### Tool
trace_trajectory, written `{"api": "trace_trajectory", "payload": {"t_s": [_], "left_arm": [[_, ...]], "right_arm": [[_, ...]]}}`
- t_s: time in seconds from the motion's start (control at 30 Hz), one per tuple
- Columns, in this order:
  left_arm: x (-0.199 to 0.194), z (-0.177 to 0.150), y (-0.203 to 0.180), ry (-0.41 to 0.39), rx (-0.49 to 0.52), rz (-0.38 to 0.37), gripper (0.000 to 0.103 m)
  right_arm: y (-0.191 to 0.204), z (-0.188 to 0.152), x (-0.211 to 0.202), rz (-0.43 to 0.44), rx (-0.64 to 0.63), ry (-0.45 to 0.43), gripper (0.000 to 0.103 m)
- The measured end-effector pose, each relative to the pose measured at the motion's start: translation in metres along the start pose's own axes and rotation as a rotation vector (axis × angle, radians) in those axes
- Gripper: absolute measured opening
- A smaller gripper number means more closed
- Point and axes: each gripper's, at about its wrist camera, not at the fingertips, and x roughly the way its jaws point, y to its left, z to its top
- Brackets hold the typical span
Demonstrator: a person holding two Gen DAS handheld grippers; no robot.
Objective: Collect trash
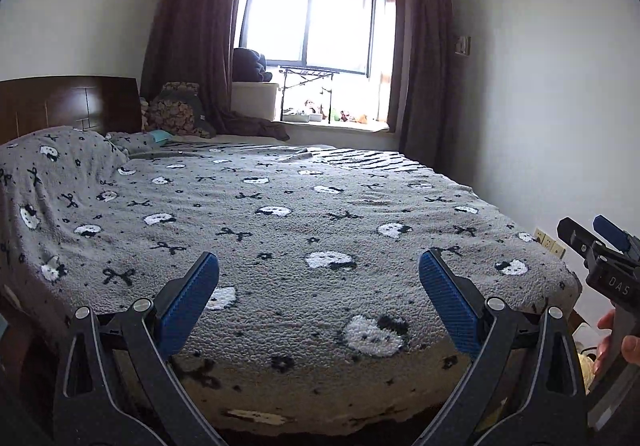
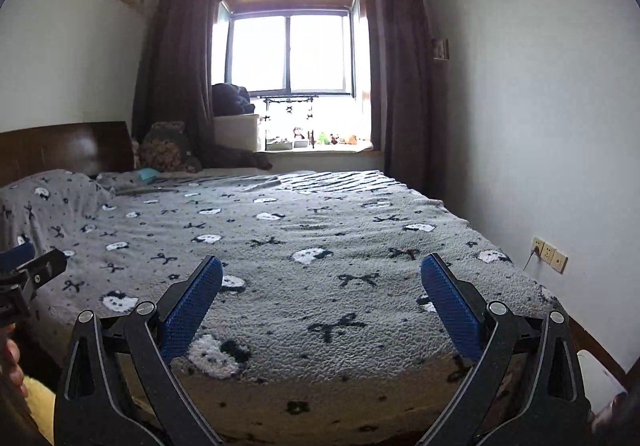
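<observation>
My left gripper [image 1: 319,266] is open and empty, held over the foot edge of a bed [image 1: 280,214] covered with a grey blanket patterned with white cat faces and black bows. My right gripper [image 2: 321,270] is also open and empty over the same foot edge, to the right of the left one. The right gripper shows at the right edge of the left wrist view [image 1: 600,246], and the left gripper at the left edge of the right wrist view [image 2: 24,266]. No clear piece of trash shows on the blanket; a small teal item [image 1: 162,136] lies near the pillows.
A dark wooden headboard [image 1: 68,102] is at the left. A window sill [image 1: 332,122] with small toys, a white box and dark clothes lies beyond the bed, between brown curtains [image 1: 192,30]. The right wall is close, with sockets [image 2: 550,254]. A white object [image 2: 598,378] sits on the floor at right.
</observation>
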Motion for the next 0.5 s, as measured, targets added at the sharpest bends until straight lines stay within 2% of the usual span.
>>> {"api": "trace_trajectory", "payload": {"t_s": [0.5], "left_arm": [[-0.0039,-0.0010,0.0020,-0.005,-0.004,-0.012,0.095]], "right_arm": [[0.0063,0.0000,-0.0017,0.025,-0.017,0.007,0.100]]}}
